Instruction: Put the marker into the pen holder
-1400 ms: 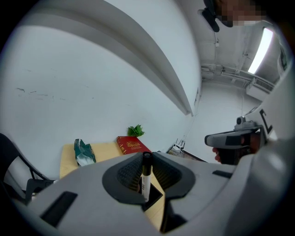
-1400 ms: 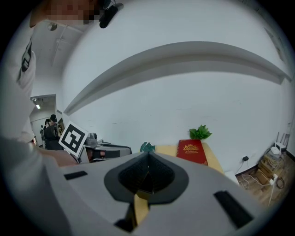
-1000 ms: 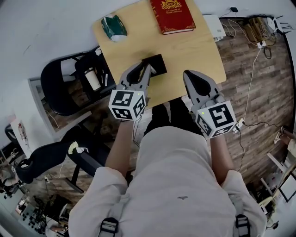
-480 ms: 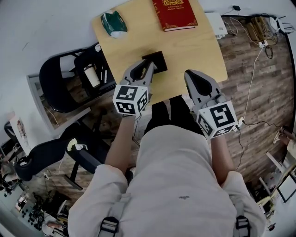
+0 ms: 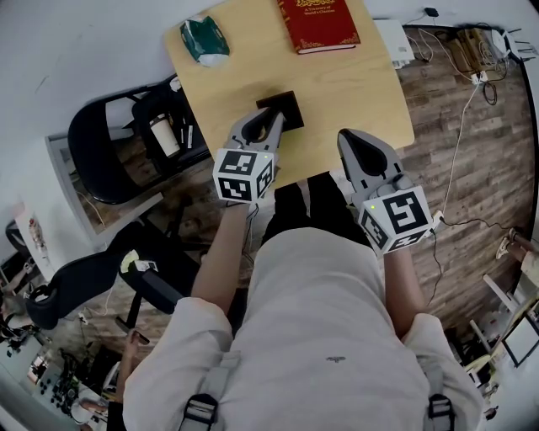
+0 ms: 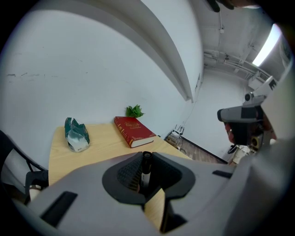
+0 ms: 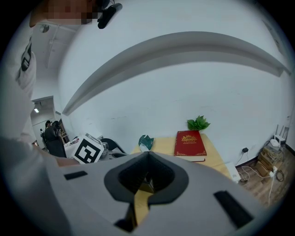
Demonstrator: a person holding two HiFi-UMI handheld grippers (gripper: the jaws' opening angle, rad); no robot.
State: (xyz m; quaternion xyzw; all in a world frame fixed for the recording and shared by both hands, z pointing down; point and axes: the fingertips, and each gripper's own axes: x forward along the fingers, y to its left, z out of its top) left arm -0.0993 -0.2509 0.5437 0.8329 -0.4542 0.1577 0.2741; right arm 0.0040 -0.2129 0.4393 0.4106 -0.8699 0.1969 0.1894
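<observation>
**Marker in the left tool, at the edge of the pen holder**

The left tool is clamped on the marker. Its own view shows the dark barrel pinched between the two jaws, with the capped end up at the jaw tips. The right tool has its jaws closed tip to tip with nothing between them, and it hangs above the near edge of the tabletop, well apart from the work.

In the head view the left tool points at the black, square pen holder, and its tips lie at the holder's near side. The marker is hidden under the jaws in that view, so I cannot tell whether its lower end is over the opening yet.

Farther back on the tabletop lie a red book and a crumpled green-and-white packet, both well clear of the holder. A small green plant stands behind the book.

The step in hand looks like the delivery: the marker is gripped and brought up to the holder but not yet let go. The next move probably calls for centring the barrel over the opening and holding it near upright. It should then be lowered until the holder walls surround it, and only then should the jaws part.
</observation>
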